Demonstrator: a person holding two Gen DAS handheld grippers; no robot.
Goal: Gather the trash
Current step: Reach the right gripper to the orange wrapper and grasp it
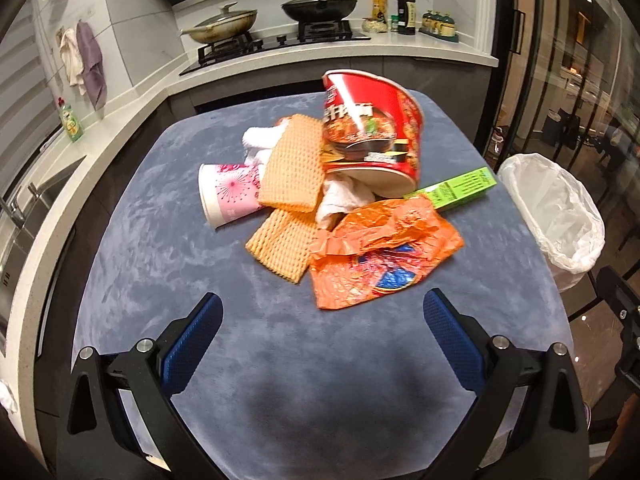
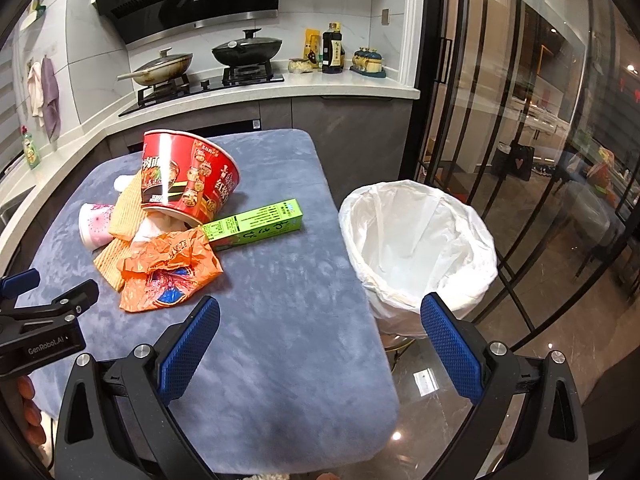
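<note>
A pile of trash lies mid-table: a tipped red noodle bowl [image 1: 370, 132] [image 2: 188, 178], a pink paper cup [image 1: 230, 192] [image 2: 94, 222] on its side, two waffle-textured sheets [image 1: 292, 168], white tissue [image 1: 340, 198], a green box [image 1: 452, 192] [image 2: 256, 222] and a crumpled orange wrapper [image 1: 376, 256] [image 2: 168, 270] nearest me. My left gripper [image 1: 322, 308] is open just short of the wrapper, holding nothing. My right gripper [image 2: 320, 312] is open over the table's right edge, between the pile and a white-lined bin [image 1: 554, 216] [image 2: 416, 240].
The table has a blue-grey plush cover [image 1: 280, 380] [image 2: 288, 340]. Behind it a counter holds a stove with two lidded pans [image 1: 276, 16], bottles and jars. A sink [image 1: 24, 208] lies left. Glass doors [image 2: 520, 140] stand right of the bin.
</note>
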